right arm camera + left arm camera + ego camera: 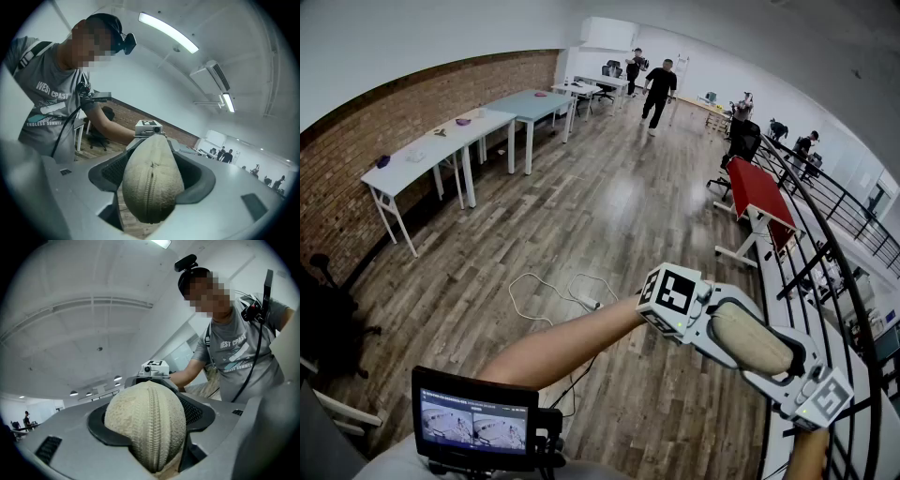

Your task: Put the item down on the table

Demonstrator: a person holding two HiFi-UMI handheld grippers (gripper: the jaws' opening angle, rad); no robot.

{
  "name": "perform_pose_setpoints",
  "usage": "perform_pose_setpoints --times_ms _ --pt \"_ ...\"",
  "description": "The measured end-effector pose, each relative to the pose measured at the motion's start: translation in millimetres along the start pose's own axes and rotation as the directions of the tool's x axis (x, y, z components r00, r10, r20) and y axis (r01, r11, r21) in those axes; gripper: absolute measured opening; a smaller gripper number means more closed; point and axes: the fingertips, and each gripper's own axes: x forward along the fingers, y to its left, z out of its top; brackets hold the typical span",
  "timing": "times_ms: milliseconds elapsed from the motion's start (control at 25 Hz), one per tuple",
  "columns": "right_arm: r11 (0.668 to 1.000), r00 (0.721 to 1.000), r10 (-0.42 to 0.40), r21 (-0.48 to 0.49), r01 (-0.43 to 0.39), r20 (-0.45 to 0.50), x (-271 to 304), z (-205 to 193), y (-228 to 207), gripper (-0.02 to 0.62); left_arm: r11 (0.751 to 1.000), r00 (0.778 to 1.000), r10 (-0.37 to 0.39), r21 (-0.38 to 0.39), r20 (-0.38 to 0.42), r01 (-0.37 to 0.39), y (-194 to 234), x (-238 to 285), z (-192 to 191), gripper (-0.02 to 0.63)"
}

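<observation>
A beige zippered pouch [752, 339] hangs in mid-air over the wood floor, clasped from both ends. My left gripper [724, 323], with its marker cube [673, 297], reaches in from the left on a bare forearm and is shut on the pouch. My right gripper [780, 364] comes up from the lower right and faces it, also shut on the pouch. In the left gripper view the pouch [146, 420] fills the wide jaws, zip toward the camera. In the right gripper view the pouch [152, 180] sits the same way, with the left gripper's cube [149, 127] behind it.
White tables [441, 150] line the brick wall at left. A red-topped table [759, 192] and a black railing [839, 272] stand at right. A white cable [553, 300] lies on the floor. A small monitor [473, 429] sits at the bottom. People [658, 89] stand far back.
</observation>
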Motion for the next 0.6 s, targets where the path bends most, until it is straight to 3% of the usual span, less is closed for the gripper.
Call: perform_pose_setpoints --times_ms 120,320,600 --pt "0.999 0.997 -0.030 0.011 0.031 -0.064 -11 -24 -8 0.282 1.000 1.000 -0.005 -0.002 0.003 0.005 2 1 -6 0.311" --pt "1.000 0.999 0.001 0.007 0.000 -0.037 1 -16 -6 0.282 1.000 1.000 0.001 -0.008 0.008 -0.001 3 -4 -13 0.311" --pt "1.000 0.954 0.022 -0.001 -0.023 -0.298 2 -61 -8 0.282 1.000 0.997 0.027 0.011 -0.073 -0.026 0 -6 -38 0.311"
